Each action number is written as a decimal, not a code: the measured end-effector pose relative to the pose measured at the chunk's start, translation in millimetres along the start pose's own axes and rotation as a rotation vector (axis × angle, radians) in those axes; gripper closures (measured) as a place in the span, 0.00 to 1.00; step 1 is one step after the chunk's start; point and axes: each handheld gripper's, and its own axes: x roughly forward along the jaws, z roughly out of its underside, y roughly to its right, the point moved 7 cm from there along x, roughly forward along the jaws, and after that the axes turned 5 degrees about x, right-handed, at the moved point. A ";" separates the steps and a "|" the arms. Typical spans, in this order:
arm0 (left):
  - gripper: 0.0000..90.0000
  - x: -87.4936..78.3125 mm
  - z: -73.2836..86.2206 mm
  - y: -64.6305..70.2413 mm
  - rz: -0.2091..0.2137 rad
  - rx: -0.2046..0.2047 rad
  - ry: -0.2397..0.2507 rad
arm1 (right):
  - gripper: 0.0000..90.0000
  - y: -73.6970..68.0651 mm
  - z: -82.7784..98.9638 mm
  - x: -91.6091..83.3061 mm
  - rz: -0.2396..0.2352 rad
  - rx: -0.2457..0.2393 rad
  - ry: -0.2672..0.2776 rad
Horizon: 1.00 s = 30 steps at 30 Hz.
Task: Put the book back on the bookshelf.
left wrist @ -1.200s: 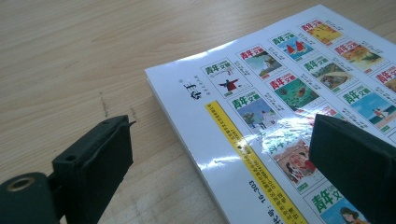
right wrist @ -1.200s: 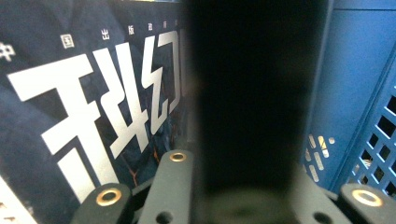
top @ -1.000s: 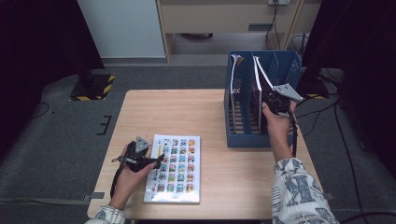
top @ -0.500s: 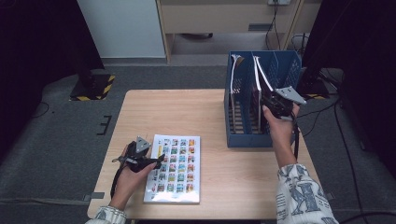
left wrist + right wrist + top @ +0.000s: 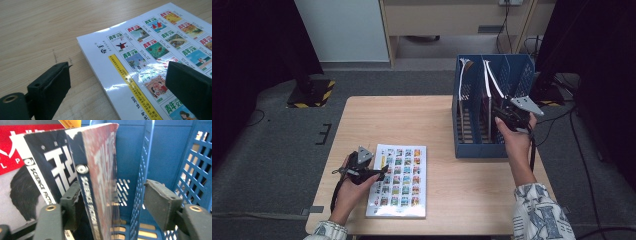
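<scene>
Letting go here: right tool (image 5: 113, 206) has just been opening, magazine (image 5: 100, 170) between its jaws in the blue rack (image 5: 517, 75). Left tool (image 5: 120, 87) gapes over the glossy booklet (image 5: 399, 180) on the bench (image 5: 412, 120). Thin, floppy, slick; pinch the spine.

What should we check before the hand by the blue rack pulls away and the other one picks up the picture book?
1. Right gripper let go of the magazine: ok, its jaws have just been opening and the right pad stands apart.
2. Magazine standing inside the blue rack: ok, upright in a slot.
3. Magazine steady by itself: cannot tell, it touches the left pad.
4. Left gripper open: ok, wide apart.
5. Picture book flat on the table: ok.
6. Book edge between the left jaws: ok, one pad sits over the cover, the other beside the book.
</scene>
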 end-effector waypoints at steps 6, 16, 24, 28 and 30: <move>0.06 -1.0 0.6 -1.5 -0.003 -0.009 0.000 | 0.35 2.1 3.6 -5.3 0.005 0.011 -0.004; 0.06 -0.6 1.2 -1.5 0.004 -0.014 0.002 | 0.29 -0.2 9.3 -22.6 -0.001 0.004 -0.015; 0.05 1.3 1.2 -2.3 0.004 -0.028 0.000 | 0.25 -2.6 14.0 -33.3 -0.026 0.012 -0.008; 0.04 1.0 3.2 -3.0 0.011 -0.039 0.003 | 0.21 -10.1 19.4 -37.4 -0.061 0.002 -0.021; 0.04 0.9 3.9 -3.2 0.012 -0.040 -0.001 | 0.20 -11.6 19.0 -38.2 -0.068 0.006 -0.016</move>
